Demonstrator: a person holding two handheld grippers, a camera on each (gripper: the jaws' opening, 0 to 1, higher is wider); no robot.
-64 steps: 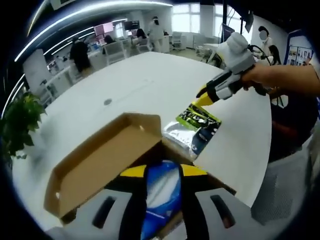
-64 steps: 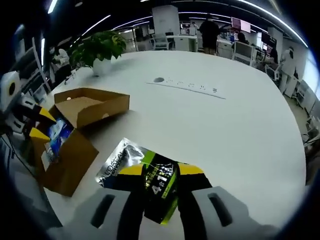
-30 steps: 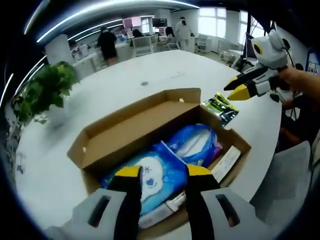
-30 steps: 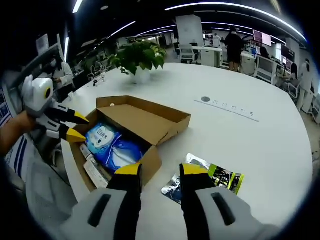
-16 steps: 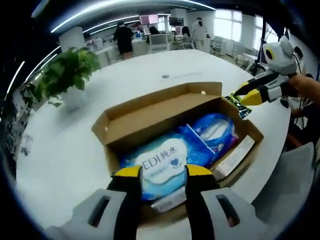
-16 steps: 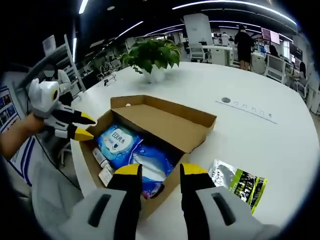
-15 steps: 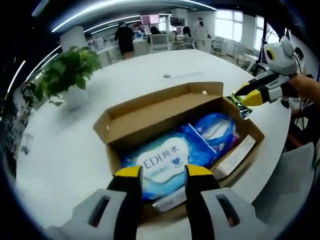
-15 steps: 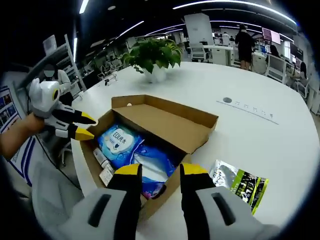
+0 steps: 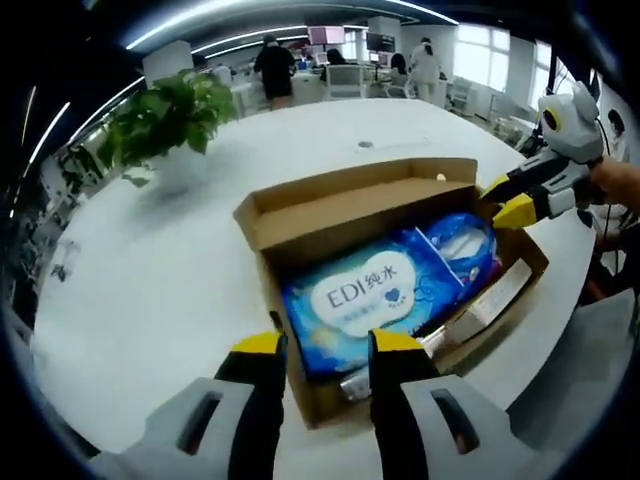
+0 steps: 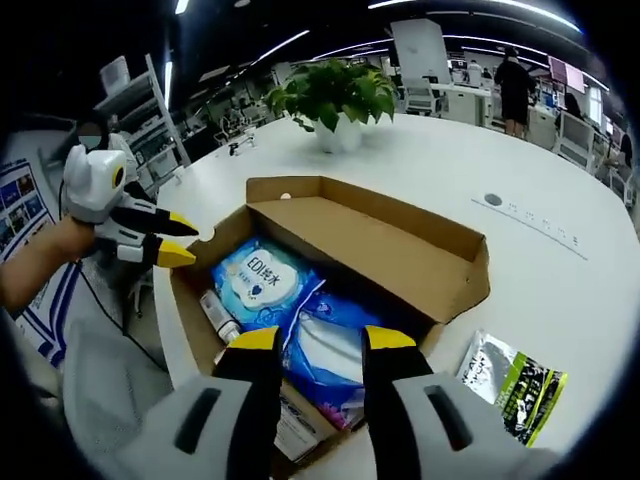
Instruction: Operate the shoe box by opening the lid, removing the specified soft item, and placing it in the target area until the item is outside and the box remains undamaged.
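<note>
The brown cardboard shoe box (image 9: 340, 215) stands open on the white table, its lid flap folded back. Inside lie a blue wipes pack marked EDI (image 9: 365, 292), a second blue soft pack (image 9: 460, 240) and a white tube (image 9: 492, 294). My left gripper (image 9: 328, 345) hangs open just over the box's near wall. My right gripper (image 9: 512, 200) hovers at the box's far right end. In the right gripper view the box (image 10: 385, 250) holds the wipes pack (image 10: 262, 280) and the second pack (image 10: 325, 350) under my open right gripper (image 10: 320, 340). The left gripper (image 10: 172, 240), held by a hand, sits at the box's left end.
A green and silver sachet (image 10: 512, 385) lies on the table (image 9: 150, 280) beside the box. A potted plant (image 9: 165, 110) (image 10: 335, 95) stands further back. The table's edge runs close behind the box on the person's side. People and desks stand far off.
Both grippers have closed in on the box, which now looks larger in both views. The right gripper has come from beside the sachet to the box's end. The sachet stays on the table.
</note>
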